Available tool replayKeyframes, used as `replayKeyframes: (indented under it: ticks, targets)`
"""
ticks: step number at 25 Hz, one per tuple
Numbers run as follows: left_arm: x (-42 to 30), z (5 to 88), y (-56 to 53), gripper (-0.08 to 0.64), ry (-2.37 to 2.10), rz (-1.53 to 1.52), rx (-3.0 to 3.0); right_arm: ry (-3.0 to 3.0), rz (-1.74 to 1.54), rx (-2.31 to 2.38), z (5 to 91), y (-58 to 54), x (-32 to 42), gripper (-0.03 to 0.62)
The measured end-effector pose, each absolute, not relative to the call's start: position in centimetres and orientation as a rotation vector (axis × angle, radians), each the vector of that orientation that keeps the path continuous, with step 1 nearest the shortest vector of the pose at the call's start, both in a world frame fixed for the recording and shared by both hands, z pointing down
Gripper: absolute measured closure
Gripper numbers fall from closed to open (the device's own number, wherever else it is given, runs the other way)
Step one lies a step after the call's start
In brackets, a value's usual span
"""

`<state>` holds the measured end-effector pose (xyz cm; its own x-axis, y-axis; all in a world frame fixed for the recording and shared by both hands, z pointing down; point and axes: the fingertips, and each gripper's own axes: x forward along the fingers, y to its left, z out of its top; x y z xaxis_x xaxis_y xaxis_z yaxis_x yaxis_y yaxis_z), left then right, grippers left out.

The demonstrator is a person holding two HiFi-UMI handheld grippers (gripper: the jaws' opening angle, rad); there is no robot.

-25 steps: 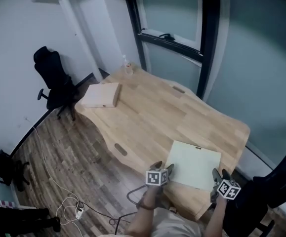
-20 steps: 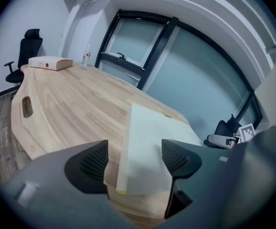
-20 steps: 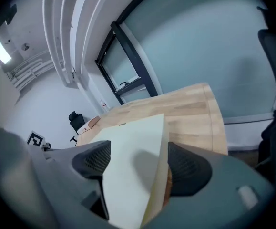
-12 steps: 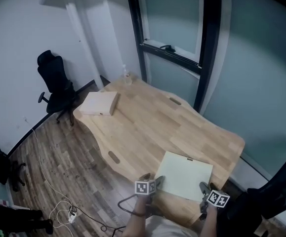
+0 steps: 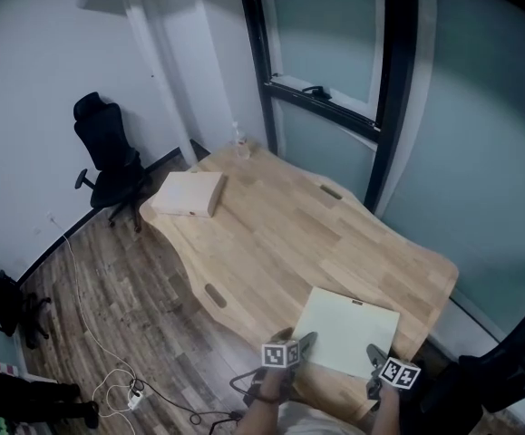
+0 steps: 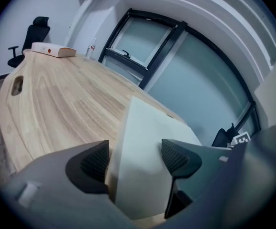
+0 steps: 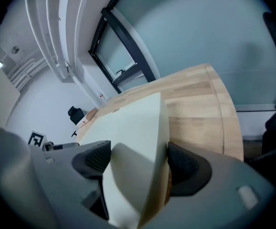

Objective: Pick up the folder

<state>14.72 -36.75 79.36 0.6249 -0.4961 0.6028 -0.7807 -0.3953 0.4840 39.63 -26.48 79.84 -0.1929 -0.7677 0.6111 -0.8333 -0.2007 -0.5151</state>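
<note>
Fingers [image 6: 94,162] of the left gripper [image 5: 300,343] and right gripper [image 5: 374,359] had just opened wide, each pair straddling a near corner of the pale folder [image 5: 349,326] without clamping it. The folder lay flat at the near edge of the table [image 5: 271,229].

Cool, even, rather dim light fills the room; shadows on the desk [image 5: 280,234] are soft and faint. The head view bends at its edges. Both gripper views are round fisheye pictures with dark rims, the folder [image 6: 142,175] blurred up close.
</note>
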Motion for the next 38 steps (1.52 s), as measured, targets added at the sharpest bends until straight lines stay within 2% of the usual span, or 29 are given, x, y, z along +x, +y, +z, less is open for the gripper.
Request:
replayKeyframes:
  ticks: [8,24,38]
  targets:
    - [14.1,74.8,-36.3,0.233,-1.04,0.457,2.162,-1.998,1.284,1.995,77.3,-27.8,39.2,0.233]
    - [9.0,58.0,-36.7,0.233,-1.304,0.099,2.423,-2.45,0.769,1.988,60.0,-32.7,34.9,0.236]
    - [2.0,54.1,-33.9,0.232,-1.455,0.02,2.437,-2.63,0.662,1.852,56.3,-33.1,28.0,0.236]
